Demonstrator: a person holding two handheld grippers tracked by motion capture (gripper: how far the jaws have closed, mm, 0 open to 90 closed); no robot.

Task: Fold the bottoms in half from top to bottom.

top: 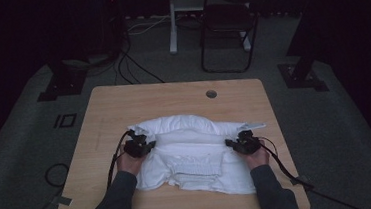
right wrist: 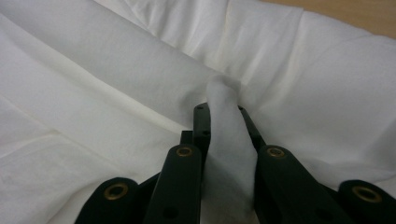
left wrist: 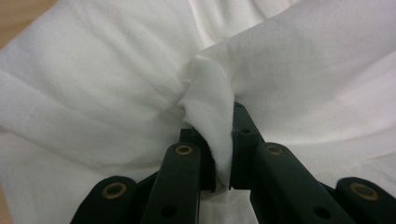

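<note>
While the white garment lies crumpled mid-table with its long axis running 9 to 3 o'clock, each gripper pinches a fold. The left gripper bites at the 9 o'clock side, the right gripper at 3 o'clock, both equally near.

Both forearms reached forward from the near edge, left gripper and right gripper well apart, each with jaws pinched tight on a fold of white cloth.
</note>
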